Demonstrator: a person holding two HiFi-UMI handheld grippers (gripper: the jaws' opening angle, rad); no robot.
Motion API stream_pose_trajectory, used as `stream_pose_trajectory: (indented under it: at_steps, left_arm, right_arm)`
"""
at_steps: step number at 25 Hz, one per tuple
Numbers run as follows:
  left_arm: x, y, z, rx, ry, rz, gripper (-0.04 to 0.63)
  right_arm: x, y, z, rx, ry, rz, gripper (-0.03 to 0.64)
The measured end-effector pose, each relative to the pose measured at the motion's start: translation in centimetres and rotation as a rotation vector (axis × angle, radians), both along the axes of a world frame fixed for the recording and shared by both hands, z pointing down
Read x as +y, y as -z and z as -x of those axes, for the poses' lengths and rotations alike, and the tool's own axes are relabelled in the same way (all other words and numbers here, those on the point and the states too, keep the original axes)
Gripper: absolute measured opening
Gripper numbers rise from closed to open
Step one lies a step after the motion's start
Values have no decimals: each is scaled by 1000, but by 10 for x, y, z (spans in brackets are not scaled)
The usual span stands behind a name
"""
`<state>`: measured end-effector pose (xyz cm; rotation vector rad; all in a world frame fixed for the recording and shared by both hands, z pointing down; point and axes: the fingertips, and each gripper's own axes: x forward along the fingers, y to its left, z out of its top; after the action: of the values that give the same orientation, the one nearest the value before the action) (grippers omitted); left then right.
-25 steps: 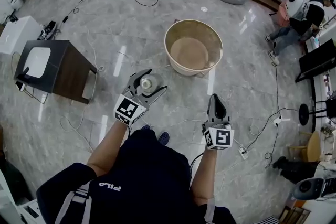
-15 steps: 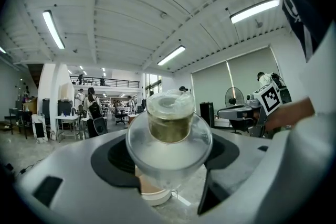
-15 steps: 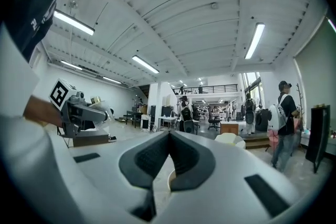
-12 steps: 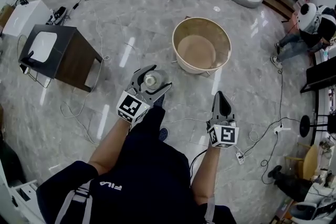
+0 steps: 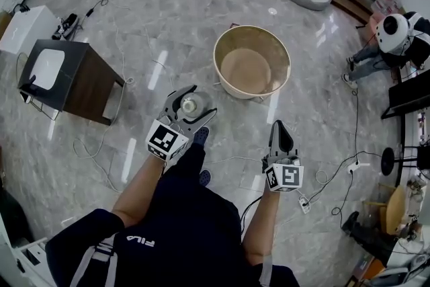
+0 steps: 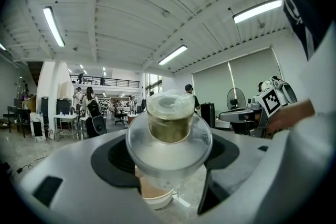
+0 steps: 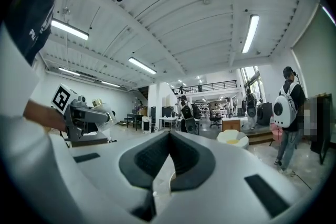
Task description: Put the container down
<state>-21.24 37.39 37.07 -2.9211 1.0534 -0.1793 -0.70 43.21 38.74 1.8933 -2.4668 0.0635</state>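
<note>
One clear domed container (image 6: 169,136) — clamped in left gripper (image 5: 197,103)

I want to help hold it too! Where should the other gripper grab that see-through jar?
Take the narrower top part of the clear container, coming from above. The left gripper is clamped on its wide round body, so only the capped top stands free, and its straighter sides would probably slip less. The right gripper is shut and must open first.

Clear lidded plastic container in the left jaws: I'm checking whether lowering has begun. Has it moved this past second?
No. The clear lidded plastic container stays below-left of the round beige tub, at the same offset.
</note>
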Motion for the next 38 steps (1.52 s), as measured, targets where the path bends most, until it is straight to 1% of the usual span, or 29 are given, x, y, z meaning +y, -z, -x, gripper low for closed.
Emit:
stream_pose_trajectory:
  at_steps: [4,8,16,22,26,30,38]
  left_arm:
    - [-26,-5,-9,3,-3,7,359]
    - [-64,-7,-13,11,-17,6,359]
    - [-169,9,-31,40,-53,-7,359]
    - [-243,12,-40,25,-94,-21,359]
    - [-274,12,-47,28,-130,-19,359]
    - [-295,9,-60,19,-151,-3,359]
    - [-319,12,-92,16,-148,1,359]
  right_arm:
    - [-22,0,-3,48,11,-11,28]
    - [-59,2,-8,35,-21,-11,28]
    - [-154,13,-26,27,-78,-1,28]
    - [-217,21,-28,17,-118,-10,28]
    - [-247,23,-27,43,-131,-20,28]
    - [-268,23,-37,25,-149,-13,28]
    - [-297,19,-65,17,-135,4,28]
